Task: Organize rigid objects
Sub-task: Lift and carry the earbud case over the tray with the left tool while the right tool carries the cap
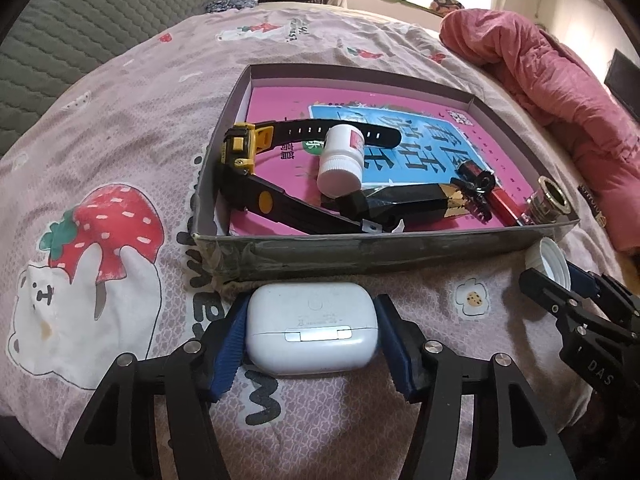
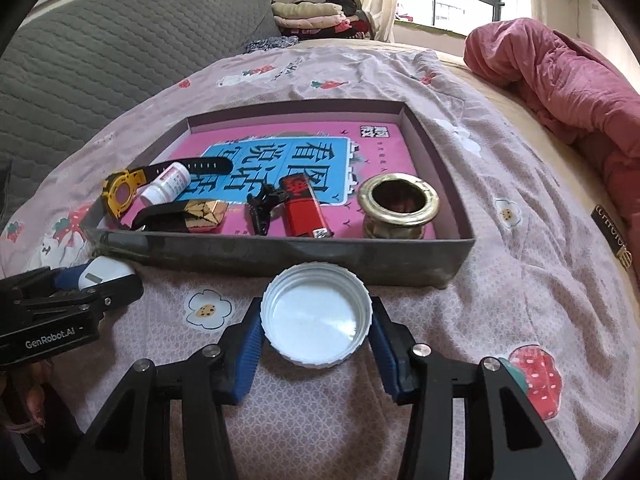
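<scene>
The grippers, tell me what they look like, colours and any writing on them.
Both are black linkage frames with silver pivot bolts and ribbed blue pads on the fingers. The left gripper carries white "GenRobot.AI" lettering on its side, seen from the right wrist. The right gripper shows white letters "DAS" on its body, seen from the left wrist. No cables or sleeves show.

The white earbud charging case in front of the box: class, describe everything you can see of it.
The white earbud charging case is a rounded, glossy plastic shell, scuffed, with a silver metal hinge facing the camera and its lid closed. It lies flat on the pink strawberry-print bedsheet, just outside the near wall of the grey cardboard box. The left gripper straddles it, blue ribbed pads against both ends.
</scene>
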`<state>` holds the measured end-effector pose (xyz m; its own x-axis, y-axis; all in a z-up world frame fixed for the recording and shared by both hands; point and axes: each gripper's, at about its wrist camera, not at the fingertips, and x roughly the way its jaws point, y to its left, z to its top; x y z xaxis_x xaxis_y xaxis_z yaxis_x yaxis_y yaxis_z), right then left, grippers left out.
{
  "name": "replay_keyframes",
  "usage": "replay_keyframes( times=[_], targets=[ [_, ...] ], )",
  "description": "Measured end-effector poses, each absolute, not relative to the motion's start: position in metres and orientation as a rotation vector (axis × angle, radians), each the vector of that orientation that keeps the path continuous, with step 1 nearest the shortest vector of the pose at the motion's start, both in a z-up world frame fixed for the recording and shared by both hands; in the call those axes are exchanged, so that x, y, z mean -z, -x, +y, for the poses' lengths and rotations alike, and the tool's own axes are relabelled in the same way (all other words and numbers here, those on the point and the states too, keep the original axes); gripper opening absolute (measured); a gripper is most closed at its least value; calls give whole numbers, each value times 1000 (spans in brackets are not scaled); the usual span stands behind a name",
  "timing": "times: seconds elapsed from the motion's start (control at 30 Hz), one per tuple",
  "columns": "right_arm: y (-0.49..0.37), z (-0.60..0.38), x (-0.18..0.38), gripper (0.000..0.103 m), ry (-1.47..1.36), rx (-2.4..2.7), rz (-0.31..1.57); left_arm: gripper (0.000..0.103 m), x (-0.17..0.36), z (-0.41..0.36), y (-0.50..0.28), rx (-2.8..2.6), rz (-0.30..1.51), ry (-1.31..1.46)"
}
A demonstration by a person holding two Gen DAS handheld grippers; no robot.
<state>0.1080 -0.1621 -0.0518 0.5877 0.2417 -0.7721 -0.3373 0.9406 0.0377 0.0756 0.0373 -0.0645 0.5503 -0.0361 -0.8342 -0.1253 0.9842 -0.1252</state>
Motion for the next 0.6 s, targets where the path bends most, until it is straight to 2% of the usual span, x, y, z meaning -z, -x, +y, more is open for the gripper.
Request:
replay_keyframes(
  times=[0.6],
  targets=[
    [-94, -175, 27, 50, 94, -346, 823, 63, 37, 30, -56, -8, 939, 139]
  ],
)
